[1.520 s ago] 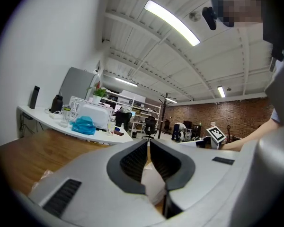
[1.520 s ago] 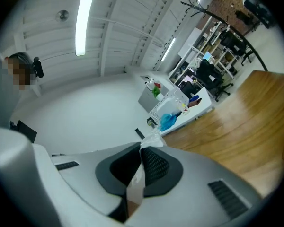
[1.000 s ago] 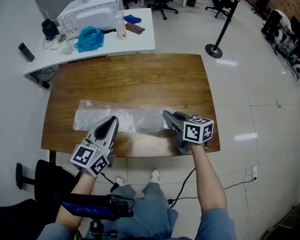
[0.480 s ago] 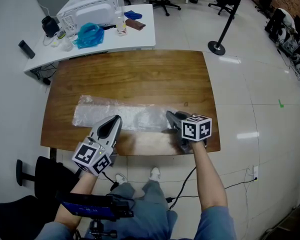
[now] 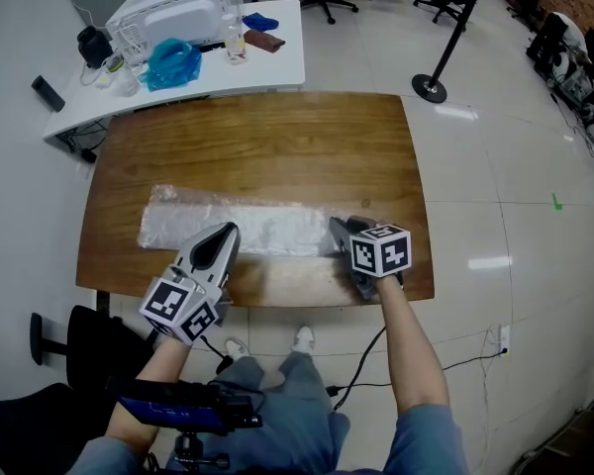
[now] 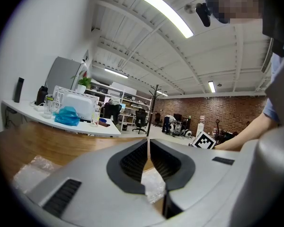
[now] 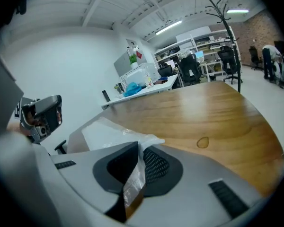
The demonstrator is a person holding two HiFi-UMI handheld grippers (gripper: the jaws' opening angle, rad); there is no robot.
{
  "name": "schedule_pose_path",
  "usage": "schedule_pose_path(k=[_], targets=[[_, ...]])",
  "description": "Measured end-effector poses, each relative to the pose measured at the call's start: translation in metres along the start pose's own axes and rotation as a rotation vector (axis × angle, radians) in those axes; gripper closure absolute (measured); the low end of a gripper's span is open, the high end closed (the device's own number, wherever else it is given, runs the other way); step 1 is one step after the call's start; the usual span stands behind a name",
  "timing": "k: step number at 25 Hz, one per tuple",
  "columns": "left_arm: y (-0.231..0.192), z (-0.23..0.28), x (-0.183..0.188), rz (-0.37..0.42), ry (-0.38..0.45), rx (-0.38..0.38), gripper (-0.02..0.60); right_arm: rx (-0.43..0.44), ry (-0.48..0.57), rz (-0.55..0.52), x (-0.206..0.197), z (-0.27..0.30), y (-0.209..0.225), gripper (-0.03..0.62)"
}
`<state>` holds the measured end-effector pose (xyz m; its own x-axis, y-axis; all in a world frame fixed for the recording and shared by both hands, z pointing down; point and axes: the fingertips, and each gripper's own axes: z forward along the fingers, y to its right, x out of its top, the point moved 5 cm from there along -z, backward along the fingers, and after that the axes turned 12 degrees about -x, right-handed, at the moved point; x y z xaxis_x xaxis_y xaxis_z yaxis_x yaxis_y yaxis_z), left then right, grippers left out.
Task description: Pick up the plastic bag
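Plastic bag, flat along the near half of the wooden table, running left to right. I judge it very light, limp and slippery, so a pinch on a raised edge should serve better than a flat press. My right gripper, at the bag's right end, has just been opening slightly. Its jaws stand narrow, with a fold of film pinched between them. My left gripper, over the bag's near edge, is closed and empty.

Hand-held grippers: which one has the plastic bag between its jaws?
The right hand-held gripper: an edge of the plastic bag lies between its jaws, which have just been opening. The left hand-held gripper is shut on nothing.
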<state>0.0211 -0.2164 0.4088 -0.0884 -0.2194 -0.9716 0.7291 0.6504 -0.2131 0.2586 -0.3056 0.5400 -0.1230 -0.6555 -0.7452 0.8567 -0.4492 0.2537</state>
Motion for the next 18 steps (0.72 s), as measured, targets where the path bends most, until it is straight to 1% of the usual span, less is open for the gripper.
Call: schedule_pose_path(k=[3,8,11,12,13,14,18], targets=[[-0.001,0.002,-0.002,-0.002,-0.006,-0.003,0.558,-0.045,-0.019,-0.053,-0.002,0.003,0.003,0.562],[-0.001,-0.001,-0.002,0.001,-0.007,0.0,0.558,-0.077,-0.02,-0.043,-0.005,0.004,0.006,0.562],[-0.002,-0.002,-0.002,-0.001,-0.008,0.003,0.558,-0.118,-0.015,-0.042,-0.007,0.004,0.01,0.56],[-0.003,-0.002,-0.002,-0.004,-0.009,0.004,0.558,-0.133,-0.015,-0.038,-0.007,0.004,0.012,0.545],[-0.003,-0.002,-0.002,-0.007,-0.009,0.006,0.558,-0.145,-0.015,-0.031,-0.007,0.004,0.014,0.49],[-0.003,-0.002,-0.003,-0.009,-0.008,0.007,0.558,-0.154,-0.015,-0.023,-0.008,0.004,0.015,0.454],[-0.002,-0.005,-0.003,-0.01,-0.005,0.009,0.558,-0.17,-0.012,-0.009,-0.01,0.003,0.017,0.45]])
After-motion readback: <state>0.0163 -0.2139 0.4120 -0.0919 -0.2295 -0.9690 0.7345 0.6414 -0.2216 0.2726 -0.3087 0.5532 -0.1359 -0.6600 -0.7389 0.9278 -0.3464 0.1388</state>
